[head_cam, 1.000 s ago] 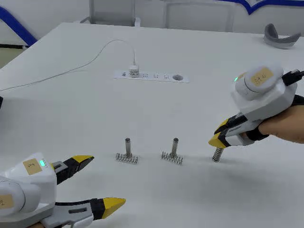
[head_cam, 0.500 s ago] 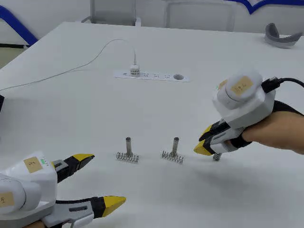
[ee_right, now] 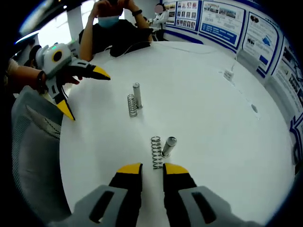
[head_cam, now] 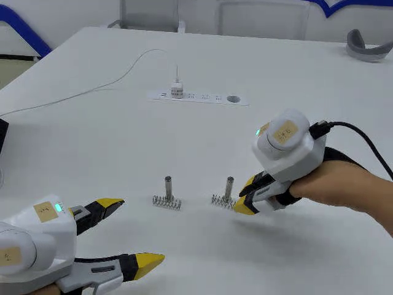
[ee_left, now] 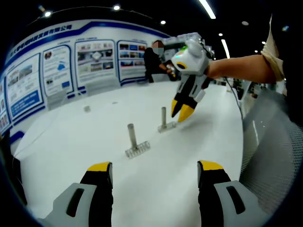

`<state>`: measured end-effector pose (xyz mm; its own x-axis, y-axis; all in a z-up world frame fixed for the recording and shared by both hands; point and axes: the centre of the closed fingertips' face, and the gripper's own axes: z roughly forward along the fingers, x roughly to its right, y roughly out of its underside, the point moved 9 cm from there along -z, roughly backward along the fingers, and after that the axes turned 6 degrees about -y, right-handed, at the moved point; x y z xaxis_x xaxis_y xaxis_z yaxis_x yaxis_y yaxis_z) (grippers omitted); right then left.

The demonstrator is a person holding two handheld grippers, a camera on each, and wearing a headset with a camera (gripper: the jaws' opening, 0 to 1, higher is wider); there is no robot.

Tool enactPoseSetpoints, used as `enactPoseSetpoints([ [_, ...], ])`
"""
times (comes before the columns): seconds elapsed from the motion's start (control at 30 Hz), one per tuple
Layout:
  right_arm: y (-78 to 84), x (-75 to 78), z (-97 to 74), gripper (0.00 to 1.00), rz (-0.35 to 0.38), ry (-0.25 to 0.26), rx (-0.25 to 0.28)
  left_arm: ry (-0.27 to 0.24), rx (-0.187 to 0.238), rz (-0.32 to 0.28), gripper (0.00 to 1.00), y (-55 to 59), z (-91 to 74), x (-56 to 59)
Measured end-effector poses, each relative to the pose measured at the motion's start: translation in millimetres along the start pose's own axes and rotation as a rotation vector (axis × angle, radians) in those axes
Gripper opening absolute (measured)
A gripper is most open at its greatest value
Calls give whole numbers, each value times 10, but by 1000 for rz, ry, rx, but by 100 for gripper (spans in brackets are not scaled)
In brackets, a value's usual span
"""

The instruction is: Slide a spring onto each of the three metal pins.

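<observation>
White table [head_cam: 92, 141], power strip [head_cam: 199, 97] at the back. Mid-table stand a left pin [head_cam: 168, 186] and right pin [head_cam: 229, 186], with a left spring [head_cam: 166, 201] and right spring [head_cam: 221, 201] lying at their feet. The right gripper [head_cam: 241, 196] angles down beside the right spring, jaws slightly parted. The left gripper [head_cam: 140, 230] hovers well apart, jaws wide.
</observation>
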<state>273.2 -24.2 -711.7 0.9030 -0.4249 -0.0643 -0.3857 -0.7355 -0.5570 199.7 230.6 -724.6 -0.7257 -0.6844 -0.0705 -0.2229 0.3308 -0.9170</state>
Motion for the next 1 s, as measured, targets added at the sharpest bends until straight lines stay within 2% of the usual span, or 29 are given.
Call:
enactPoseSetpoints([
  [0.5,90,87,130,17,25,6,6,-3,-8,-2,74,28,-8,-14],
  [1.0,118,96,160,15,31,-4,19,-9,-14,-6,74,43,-24,-14],
])
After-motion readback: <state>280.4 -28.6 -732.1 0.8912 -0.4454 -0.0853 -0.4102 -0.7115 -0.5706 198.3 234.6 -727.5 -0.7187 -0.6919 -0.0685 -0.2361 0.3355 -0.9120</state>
